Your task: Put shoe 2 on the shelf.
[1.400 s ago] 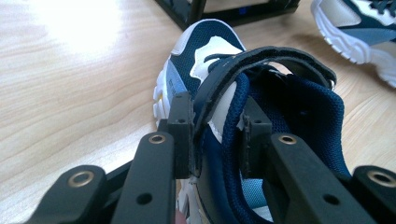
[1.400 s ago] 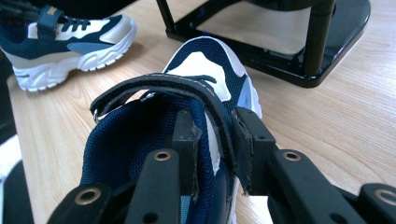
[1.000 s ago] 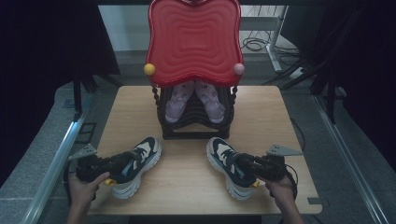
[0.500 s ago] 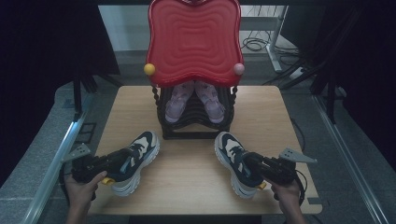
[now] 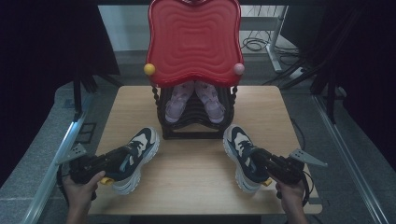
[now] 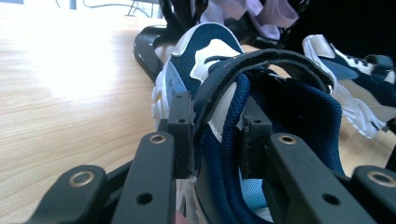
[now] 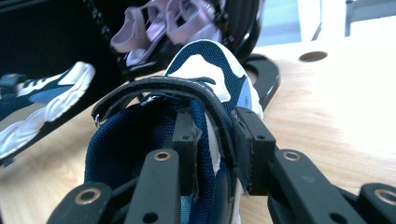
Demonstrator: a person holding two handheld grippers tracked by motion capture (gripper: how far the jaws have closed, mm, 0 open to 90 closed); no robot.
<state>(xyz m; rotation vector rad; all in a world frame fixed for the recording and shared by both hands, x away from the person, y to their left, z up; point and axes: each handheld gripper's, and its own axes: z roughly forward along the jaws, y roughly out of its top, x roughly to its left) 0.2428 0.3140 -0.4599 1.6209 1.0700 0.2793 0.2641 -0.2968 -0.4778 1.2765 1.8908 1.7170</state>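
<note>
A navy and white sneaker (image 5: 135, 156) lies left of centre on the wooden table (image 5: 196, 177), toe pointing at the rack. My left gripper (image 5: 108, 162) is shut on its collar wall; in the left gripper view the gripper (image 6: 217, 135) pinches the sneaker (image 6: 205, 51) at its padded rim under the strap. Its mate (image 5: 242, 154) lies at the right, with my right gripper (image 5: 261, 163) shut on its collar. In the right gripper view that gripper (image 7: 215, 149) clamps the side wall of the sneaker (image 7: 210, 65).
A black rack (image 5: 194, 126) with a red wavy top (image 5: 194, 42) stands at the table's back middle. A pair of pink shoes (image 5: 176, 100) sits on it. Each gripper view shows the other sneaker off to the side (image 6: 355, 93) (image 7: 42, 98). Bare wood lies between the two sneakers.
Both sneakers have shifted away from the person toward the rack, held in the grippers. The right one has also moved to the right, widening the gap between them.
</note>
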